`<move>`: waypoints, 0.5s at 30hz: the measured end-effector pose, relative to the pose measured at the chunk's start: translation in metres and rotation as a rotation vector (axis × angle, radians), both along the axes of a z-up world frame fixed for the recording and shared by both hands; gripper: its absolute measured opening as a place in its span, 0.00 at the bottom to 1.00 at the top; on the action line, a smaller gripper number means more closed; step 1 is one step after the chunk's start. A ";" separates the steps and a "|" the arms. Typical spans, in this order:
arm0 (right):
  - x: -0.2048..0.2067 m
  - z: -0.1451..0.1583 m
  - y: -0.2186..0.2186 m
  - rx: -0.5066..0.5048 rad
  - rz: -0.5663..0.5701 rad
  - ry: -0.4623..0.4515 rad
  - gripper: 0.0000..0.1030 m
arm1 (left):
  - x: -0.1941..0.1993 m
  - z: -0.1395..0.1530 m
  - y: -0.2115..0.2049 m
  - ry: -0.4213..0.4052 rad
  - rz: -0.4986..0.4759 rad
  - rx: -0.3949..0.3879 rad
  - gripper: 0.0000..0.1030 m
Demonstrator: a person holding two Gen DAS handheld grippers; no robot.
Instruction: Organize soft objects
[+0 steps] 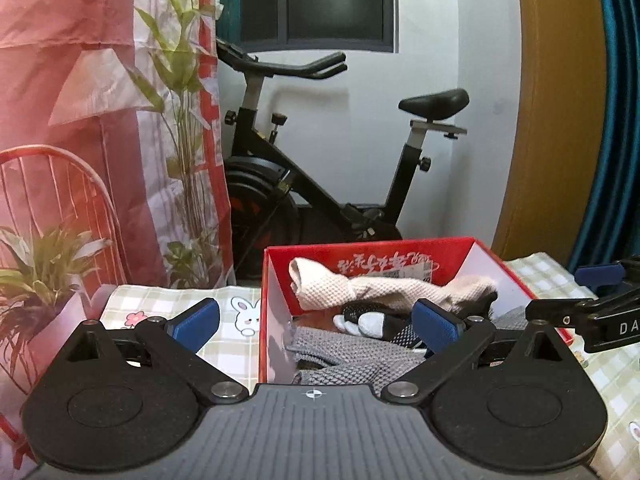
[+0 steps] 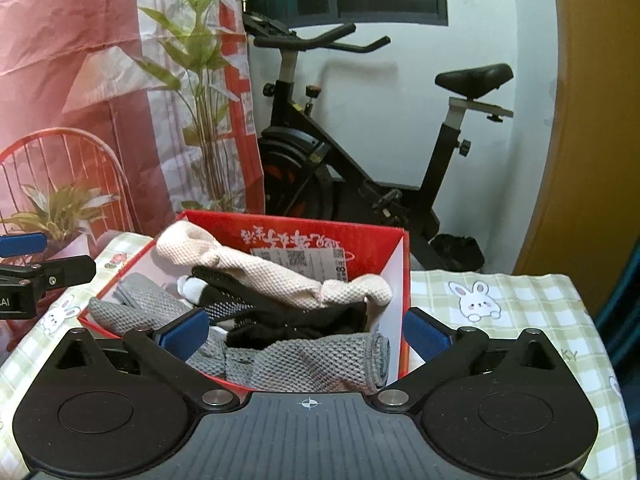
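Observation:
A red cardboard box (image 1: 360,250) (image 2: 296,226) stands on the table and holds soft items: a cream knitted cloth (image 1: 384,286) (image 2: 276,268), a black and white mesh piece (image 1: 372,316) (image 2: 256,304), and grey knitted cloths (image 1: 344,356) (image 2: 316,360). My left gripper (image 1: 316,322) is open and empty, straddling the box's left wall. My right gripper (image 2: 306,332) is open and empty, over the box's near right part. The right gripper's fingers (image 1: 600,274) show at the right edge of the left wrist view.
The table has a green checked cloth with rabbit prints (image 1: 232,312) (image 2: 500,304). Behind it stand a black exercise bike (image 1: 320,184) (image 2: 360,160), a pink printed backdrop (image 1: 80,120), and a wooden door (image 2: 592,120) at the right.

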State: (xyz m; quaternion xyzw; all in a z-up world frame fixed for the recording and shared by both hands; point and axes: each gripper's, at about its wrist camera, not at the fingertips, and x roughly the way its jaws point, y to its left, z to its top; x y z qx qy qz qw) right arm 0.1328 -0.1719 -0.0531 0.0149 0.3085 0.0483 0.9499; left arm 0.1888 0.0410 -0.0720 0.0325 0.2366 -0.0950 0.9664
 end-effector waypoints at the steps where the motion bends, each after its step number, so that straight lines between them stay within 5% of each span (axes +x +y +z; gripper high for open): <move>1: -0.002 0.003 0.001 -0.001 0.001 -0.004 1.00 | -0.003 0.003 0.001 -0.007 0.002 -0.004 1.00; 15: -0.035 0.047 0.015 0.003 0.020 -0.057 1.00 | -0.040 0.043 0.008 -0.047 0.019 0.014 1.00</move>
